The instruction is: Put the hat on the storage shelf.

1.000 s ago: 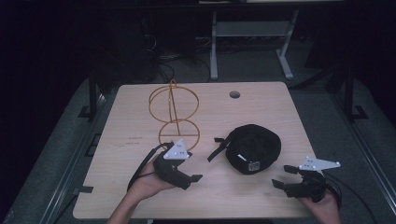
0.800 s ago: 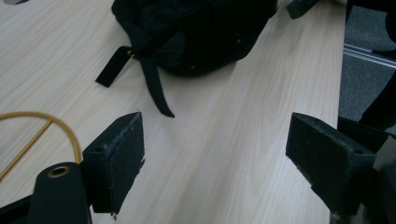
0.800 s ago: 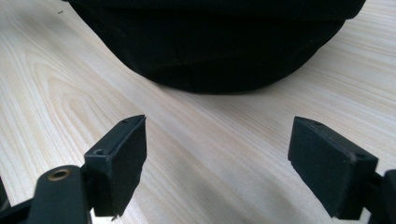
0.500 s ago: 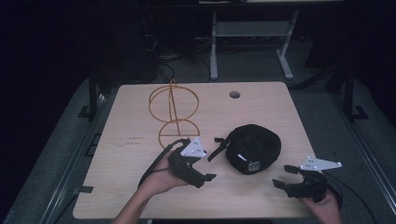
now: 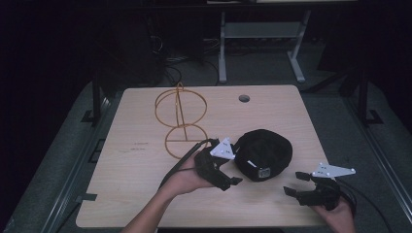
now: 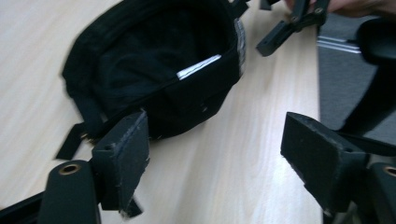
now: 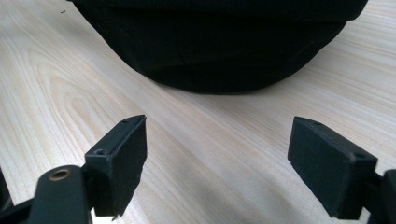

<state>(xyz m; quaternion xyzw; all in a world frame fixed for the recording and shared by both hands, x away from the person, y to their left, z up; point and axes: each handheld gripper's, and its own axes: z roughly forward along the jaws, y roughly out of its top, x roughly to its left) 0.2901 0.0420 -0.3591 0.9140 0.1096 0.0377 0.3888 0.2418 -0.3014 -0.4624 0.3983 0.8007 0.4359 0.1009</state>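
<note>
A black cap (image 5: pixel 264 154) lay upside down on the wooden table (image 5: pixel 141 194), its hollow inside facing up, a white label (image 6: pixel 198 67) showing against the inner band. The left gripper (image 5: pixel 232 175) hovered just beside the cap's near-left edge, held in the person's left hand (image 5: pixel 187 177). In the left gripper view its jaws stood spread wide with bare tabletop between them; they had just been closing a little, yet nothing lay between the pads. The cap sat ahead of and beyond the left-hand jaw in that view, its rim and a loose strap (image 6: pixel 70 140) just past that jaw's tip, not touching it. The other jaw pointed at open table near the table's edge.

The right gripper (image 5: pixel 297 184) rested low near the front right corner of the table, in the person's right hand (image 5: pixel 337 213), its grey plate on top. Its jaws were likewise spread wide and empty. In the right gripper view the cap (image 7: pixel 219 42) lay straight ahead of the gap between the two jaws, a short stretch of wood grain separating the fingertips from the cap's curved side.

Well beyond both grippers, on the far left part of the table, stood an orange wire stand (image 5: pixel 180 121), apart from the cap.
</note>
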